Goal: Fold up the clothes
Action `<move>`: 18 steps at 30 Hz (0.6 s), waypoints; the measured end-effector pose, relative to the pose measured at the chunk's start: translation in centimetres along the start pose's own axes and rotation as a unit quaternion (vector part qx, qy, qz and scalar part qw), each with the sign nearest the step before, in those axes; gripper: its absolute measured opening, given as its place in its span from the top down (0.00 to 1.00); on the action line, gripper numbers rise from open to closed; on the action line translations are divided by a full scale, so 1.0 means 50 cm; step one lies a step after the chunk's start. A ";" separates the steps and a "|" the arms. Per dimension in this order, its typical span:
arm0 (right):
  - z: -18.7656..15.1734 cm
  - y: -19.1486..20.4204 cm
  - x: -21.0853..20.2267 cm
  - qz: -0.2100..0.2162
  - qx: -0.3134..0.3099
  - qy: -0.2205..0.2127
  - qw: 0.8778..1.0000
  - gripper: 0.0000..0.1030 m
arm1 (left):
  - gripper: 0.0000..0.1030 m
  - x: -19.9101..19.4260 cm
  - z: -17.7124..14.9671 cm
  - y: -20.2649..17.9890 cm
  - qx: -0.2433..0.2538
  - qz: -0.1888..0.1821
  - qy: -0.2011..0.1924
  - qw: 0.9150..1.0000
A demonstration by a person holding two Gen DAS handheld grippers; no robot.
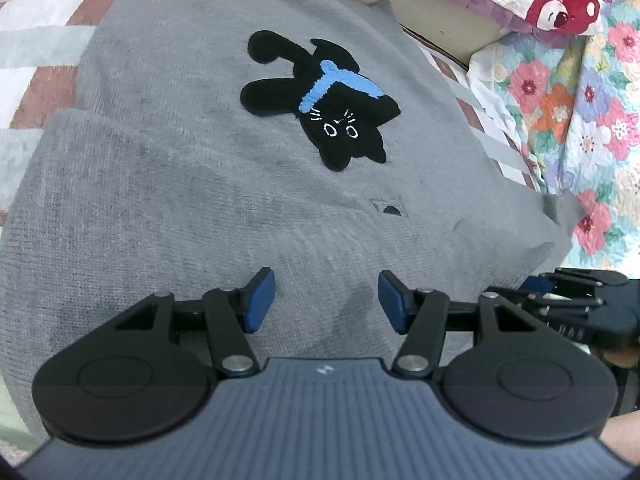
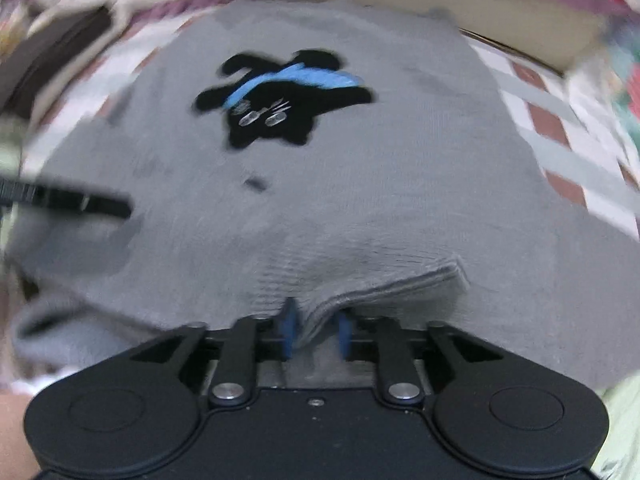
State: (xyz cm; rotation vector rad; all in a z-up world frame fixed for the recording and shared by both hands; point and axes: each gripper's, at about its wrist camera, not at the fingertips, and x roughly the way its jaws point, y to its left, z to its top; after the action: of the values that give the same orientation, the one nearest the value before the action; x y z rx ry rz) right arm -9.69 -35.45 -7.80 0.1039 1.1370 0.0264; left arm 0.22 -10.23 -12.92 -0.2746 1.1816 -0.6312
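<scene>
Sweater (image 2: 360, 200) hem pinched in right tongs (image 2: 314, 330).

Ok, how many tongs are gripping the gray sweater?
1. The right tongs pinch the gray sweater at its near edge; the left tongs hover open above it.

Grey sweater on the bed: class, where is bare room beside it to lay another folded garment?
Bare checked sheet lies free left of the grey sweater. Its right side is crowded by the floral quilt, leaving only a thin checked strip.
</scene>
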 end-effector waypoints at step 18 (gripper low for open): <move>-0.032 0.000 -0.030 -0.020 -0.011 -0.180 0.983 0.91 | 0.45 -0.030 -0.007 -0.043 0.066 0.043 -0.037 0.996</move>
State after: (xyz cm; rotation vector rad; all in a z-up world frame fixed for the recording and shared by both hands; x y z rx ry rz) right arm -11.79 -35.44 -7.09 0.0631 0.7773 -0.0151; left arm -1.12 -11.00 -10.78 -0.1342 1.0709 -0.6161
